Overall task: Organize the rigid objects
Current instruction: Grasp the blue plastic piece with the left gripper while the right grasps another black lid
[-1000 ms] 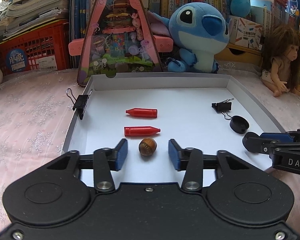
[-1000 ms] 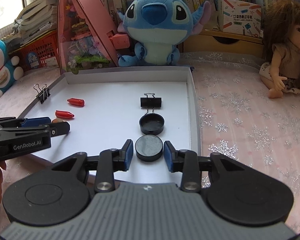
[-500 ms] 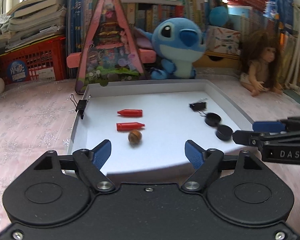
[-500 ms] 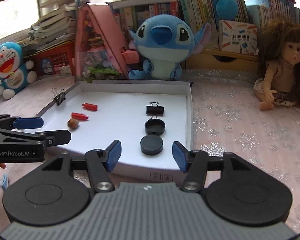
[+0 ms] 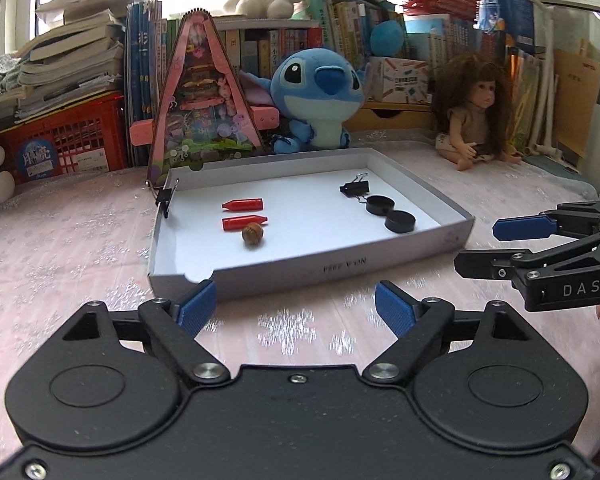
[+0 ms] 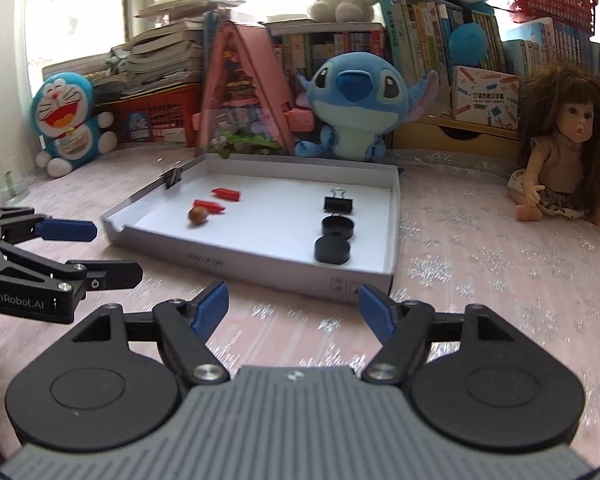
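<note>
1. White tray (image 5: 332, 270), open-topped, on the pink snowflake cloth (image 5: 80, 248); in the left wrist view it holds two groups, well apart; toward 9 o'clock lie two red crayon-shaped pieces (image 5: 242, 205), side by side, with the brown nut (image 5: 253, 235) just beside the nearer one; toward 3 o'clock a black binder clip (image 5: 355, 188) and two black round caps (image 5: 400, 222) form a line, the caps touching or nearly so.
2. A second binder clip (image 5: 165, 199) is clamped on the tray's wall at 9 o'clock.
3. Left gripper (image 5: 296, 304): jaws have just been opening and stand spread, nothing between them; it hangs over the cloth at the tray's 6 o'clock side, outside the wall.
4. Right gripper (image 6: 294, 306): jaws likewise have just been opening, spread and empty; it sits before the tray's near corner at 6 o'clock.
5. Judged state: sorting appears complete or nearly so; both tongs are clear of the contents.
6. Risk, rolling: the nut is round and free; a knock on the tray wall could send it away from the crayon-shaped pieces.
7. Risk, collision: the two grippers hang close together; a careless sweep could strike the light tray, slide it on the cloth, and scatter both groups.
8. Risk, surroundings: blue plush toy (image 5: 318, 100) and doll (image 5: 474, 116) stand beyond the tray at 12 and 2 o'clock; an overshoot might topple them.
</note>
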Action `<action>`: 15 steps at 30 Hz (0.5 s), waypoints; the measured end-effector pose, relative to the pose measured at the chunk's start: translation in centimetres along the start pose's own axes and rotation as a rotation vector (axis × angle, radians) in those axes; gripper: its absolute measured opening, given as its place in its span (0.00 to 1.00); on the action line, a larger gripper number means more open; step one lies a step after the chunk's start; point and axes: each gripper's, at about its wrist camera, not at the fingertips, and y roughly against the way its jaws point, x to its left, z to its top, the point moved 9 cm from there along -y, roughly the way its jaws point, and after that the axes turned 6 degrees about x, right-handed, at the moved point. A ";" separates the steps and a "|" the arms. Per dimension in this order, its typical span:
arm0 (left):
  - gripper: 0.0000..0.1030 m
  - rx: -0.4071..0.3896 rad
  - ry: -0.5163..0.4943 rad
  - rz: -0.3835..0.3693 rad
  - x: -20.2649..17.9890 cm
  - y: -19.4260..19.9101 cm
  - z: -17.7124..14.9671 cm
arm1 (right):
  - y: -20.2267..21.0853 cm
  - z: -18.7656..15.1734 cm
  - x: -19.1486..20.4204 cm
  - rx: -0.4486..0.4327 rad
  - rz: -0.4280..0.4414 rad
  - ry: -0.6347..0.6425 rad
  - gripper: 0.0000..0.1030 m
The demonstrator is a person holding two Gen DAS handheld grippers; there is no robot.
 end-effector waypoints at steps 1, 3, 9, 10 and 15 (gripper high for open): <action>0.84 -0.004 -0.004 0.002 0.0 0.3 -0.3 | 0.3 -0.4 0.3 -0.002 0.002 0.007 0.81; 0.84 -0.007 -0.010 0.007 0.2 0.8 -1.0 | 0.7 -1.1 0.6 -0.004 0.004 0.018 0.81; 0.84 0.002 0.001 0.017 0.9 1.8 -2.9 | 1.9 -3.0 1.2 0.005 0.000 0.019 0.81; 0.84 0.000 0.003 0.019 1.0 2.0 -3.2 | 2.2 -3.3 1.3 0.005 -0.003 0.022 0.81; 0.84 -0.029 0.000 0.042 1.7 3.6 -4.6 | 3.6 -4.8 1.8 -0.010 -0.028 0.050 0.83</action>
